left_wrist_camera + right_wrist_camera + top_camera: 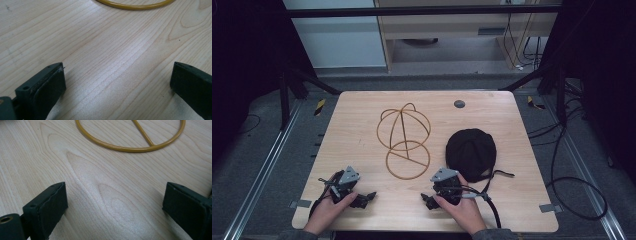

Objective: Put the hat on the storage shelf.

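Cap [471,152] lies right of worktop [362,135] centre, wire stand [404,140] just left. Left gripper [362,199] and right gripper [428,201] rest near front edge, jaws wide, empty; cap just beyond right gripper.

Gold wire hat stand [404,140] upright mid-table, black cap [470,152] beside it

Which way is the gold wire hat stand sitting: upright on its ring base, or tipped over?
Upright. In the high view the wire hat stand rests its ring base flat on the table, with the stem rising to the dome frame.
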### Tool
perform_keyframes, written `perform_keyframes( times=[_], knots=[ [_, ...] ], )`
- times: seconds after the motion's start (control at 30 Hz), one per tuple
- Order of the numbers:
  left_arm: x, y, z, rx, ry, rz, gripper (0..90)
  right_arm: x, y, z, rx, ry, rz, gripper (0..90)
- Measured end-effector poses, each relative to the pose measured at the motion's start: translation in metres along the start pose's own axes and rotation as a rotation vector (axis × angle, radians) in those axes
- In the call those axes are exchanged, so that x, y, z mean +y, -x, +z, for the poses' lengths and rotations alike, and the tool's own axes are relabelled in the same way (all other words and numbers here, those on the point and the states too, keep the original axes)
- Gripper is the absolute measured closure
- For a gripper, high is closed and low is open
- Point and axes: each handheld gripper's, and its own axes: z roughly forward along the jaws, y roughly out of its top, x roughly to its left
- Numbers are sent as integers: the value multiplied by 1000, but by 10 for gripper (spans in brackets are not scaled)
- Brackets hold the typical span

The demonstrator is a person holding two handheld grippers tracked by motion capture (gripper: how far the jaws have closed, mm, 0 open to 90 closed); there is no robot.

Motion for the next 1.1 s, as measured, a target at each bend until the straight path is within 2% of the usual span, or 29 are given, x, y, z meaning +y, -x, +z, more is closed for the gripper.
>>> perform_keyframes(
  times=[0.9, 1.0, 1.1],
  knots=[
    [0, 0, 0, -2, -3, 1, 0, -1, -3, -2, 0, -1, -3, 64],
    [0, 0, 0, -1, 0, 1, 0, 1, -9, -9, -17, 7, -38, 80],
    [0, 0, 0, -1, 0, 0, 0, 4, -9, -18, -18, 36, -27, 80]
  ],
)
